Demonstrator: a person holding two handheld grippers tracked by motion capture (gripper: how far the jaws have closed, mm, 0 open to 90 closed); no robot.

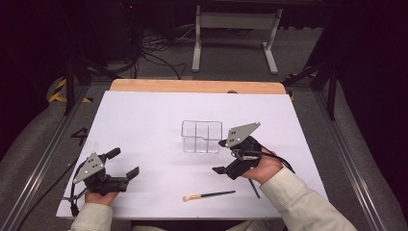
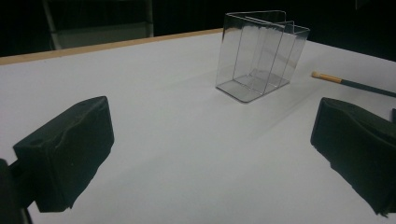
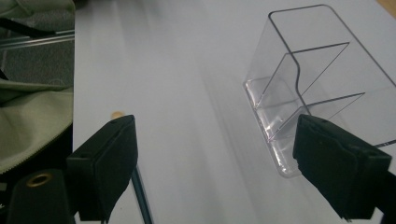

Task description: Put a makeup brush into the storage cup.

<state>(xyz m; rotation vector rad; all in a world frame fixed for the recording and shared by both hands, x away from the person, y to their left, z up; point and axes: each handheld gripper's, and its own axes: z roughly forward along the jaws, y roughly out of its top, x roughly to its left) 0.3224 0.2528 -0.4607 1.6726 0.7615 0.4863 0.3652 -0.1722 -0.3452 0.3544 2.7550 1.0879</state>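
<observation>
A clear plastic organizer (image 1: pixel 202 137) with several compartments stands upright in the middle of the white table sheet (image 1: pixel 144 120). A thin dark-handled brush (image 1: pixel 209 195) with a pale tip lies near the front edge. My right gripper (image 1: pixel 220 156) is open just right of the organizer, with nothing between its jaws. In the right gripper view the organizer (image 3: pixel 308 84) sits ahead of the right jaw, and the brush (image 3: pixel 142 200) passes beside the left jaw of my gripper (image 3: pixel 219 163). My left gripper (image 1: pixel 123 162) is open and empty at the front left; its own view (image 2: pixel 210 154) shows the organizer (image 2: pixel 261 56) and brush (image 2: pixel 348 83) farther off.
The table's wooden far edge (image 1: pixel 197 85) runs along the back. Black metal rails (image 1: pixel 43 159) flank both sides, and a white desk frame (image 1: pixel 235 29) stands on the floor beyond. A pale green sleeve (image 3: pixel 28 116) lies at the left of the right gripper view.
</observation>
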